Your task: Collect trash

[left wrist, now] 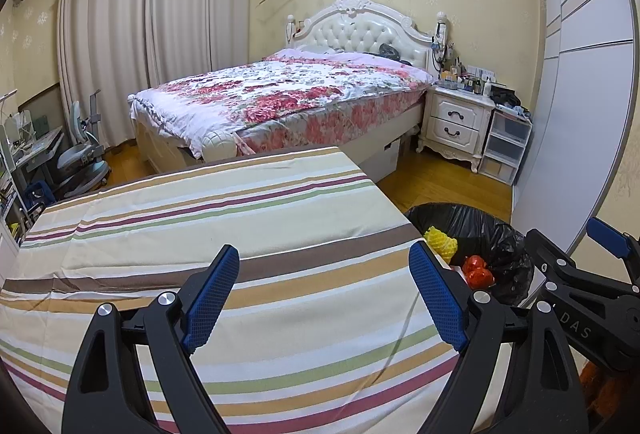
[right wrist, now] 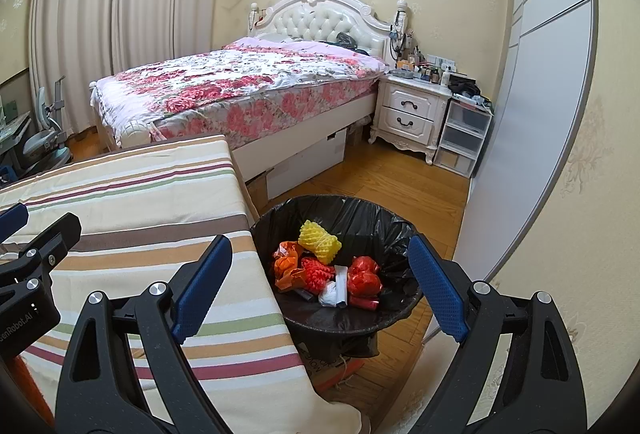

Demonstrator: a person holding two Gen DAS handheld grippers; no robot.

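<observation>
A bedroom seen from two handheld grippers, side by side above a table covered with a striped cloth [left wrist: 224, 218]. The left gripper [left wrist: 324, 298] hovers over the cloth with its two blue-padded fingers spread wide apart and nothing between them. The right gripper [right wrist: 320, 290] is just beside it, over the table's right edge, its fingers also spread apart and holding nothing.

On the wooden floor, touching the right side of the table, stands a bin lined with a black bag [right wrist: 360, 218]. The trash lies inside it: a yellow foam net [right wrist: 320, 238] toward the back, an orange wrapper [right wrist: 286, 260] at the left, a red foam net [right wrist: 318, 272] in the middle, a shiny red wrapper [right wrist: 362, 274] to the right, and a crumpled white scrap [right wrist: 332, 292] at the front. From the left gripper's view only the yellow net and red wrapper peek above the table edge.

Behind the table stands a bed [right wrist: 240, 86] with a pink floral cover and a white padded headboard. A white nightstand [right wrist: 412, 110] with two drawers sits at its right, crowded with small bottles. Beige curtains [right wrist: 120, 14] hang at the far left.
</observation>
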